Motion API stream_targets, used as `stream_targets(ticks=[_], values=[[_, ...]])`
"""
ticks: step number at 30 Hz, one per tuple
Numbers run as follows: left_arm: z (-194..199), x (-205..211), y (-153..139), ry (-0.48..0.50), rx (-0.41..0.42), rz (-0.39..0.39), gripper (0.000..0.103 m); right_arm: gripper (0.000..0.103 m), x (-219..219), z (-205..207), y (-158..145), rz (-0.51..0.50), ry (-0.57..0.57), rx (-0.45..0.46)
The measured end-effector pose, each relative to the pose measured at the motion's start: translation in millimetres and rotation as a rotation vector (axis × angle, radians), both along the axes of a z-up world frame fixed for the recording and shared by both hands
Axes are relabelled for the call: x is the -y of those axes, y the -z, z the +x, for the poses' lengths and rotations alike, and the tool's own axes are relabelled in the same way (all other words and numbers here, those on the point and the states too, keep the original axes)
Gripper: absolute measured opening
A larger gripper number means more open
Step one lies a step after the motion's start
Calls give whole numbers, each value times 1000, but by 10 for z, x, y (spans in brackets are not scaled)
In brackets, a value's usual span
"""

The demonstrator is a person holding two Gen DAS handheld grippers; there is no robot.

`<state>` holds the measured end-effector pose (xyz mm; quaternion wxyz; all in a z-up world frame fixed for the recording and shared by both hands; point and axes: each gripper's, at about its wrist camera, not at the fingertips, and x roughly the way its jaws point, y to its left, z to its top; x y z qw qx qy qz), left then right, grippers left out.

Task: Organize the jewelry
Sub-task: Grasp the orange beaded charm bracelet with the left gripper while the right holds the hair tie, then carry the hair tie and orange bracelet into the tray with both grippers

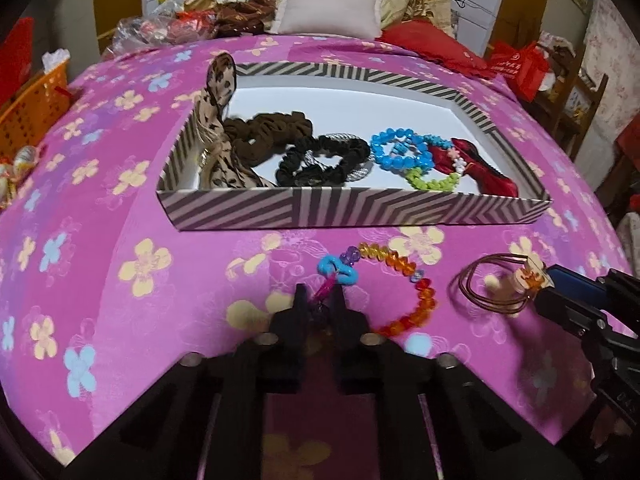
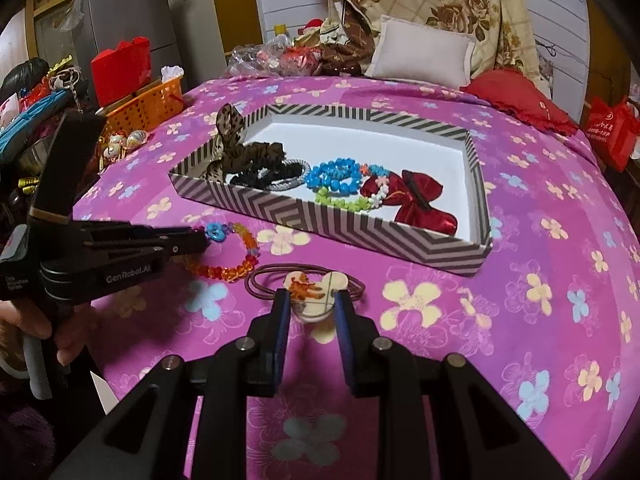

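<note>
Bead bracelet [image 1: 394, 288] lies on the pink bedcover [image 1: 120, 280] just ahead of the left gripper [image 1: 320, 300], whose fingers are pinched on its pink-purple end; light, floppy string, slick beads, so grip the strand, not one bead. Hair tie [image 2: 308, 286] with a stiff cartoon charm sits between the right gripper [image 2: 310, 300] fingers, clamped by its edges. Striped box [image 1: 320, 210] beyond both, already holding scrunchies
</note>
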<state>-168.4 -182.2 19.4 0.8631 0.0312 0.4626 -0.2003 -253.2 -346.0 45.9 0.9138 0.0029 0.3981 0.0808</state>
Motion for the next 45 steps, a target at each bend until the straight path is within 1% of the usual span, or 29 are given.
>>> stream_targets(ticks=[7,17,23,40,45], values=[[-8,-78,-56,-15,-13,-61,6,23,-4,-31,-109,0,0,29],[-136,-42,-441,24,73,-97,6,23,-10,-68,-267,0,-2,68],[-165,-51,-651,38,107,-117,6,23,-10,-95,-392,0,1,98],[-131,-6,-1045,22,204,-78,6,23,-1,-71,-696,-9,12,162],[-114,46,-1120,24,228,-70,6,23,7,-32,-775,-17,18,176]])
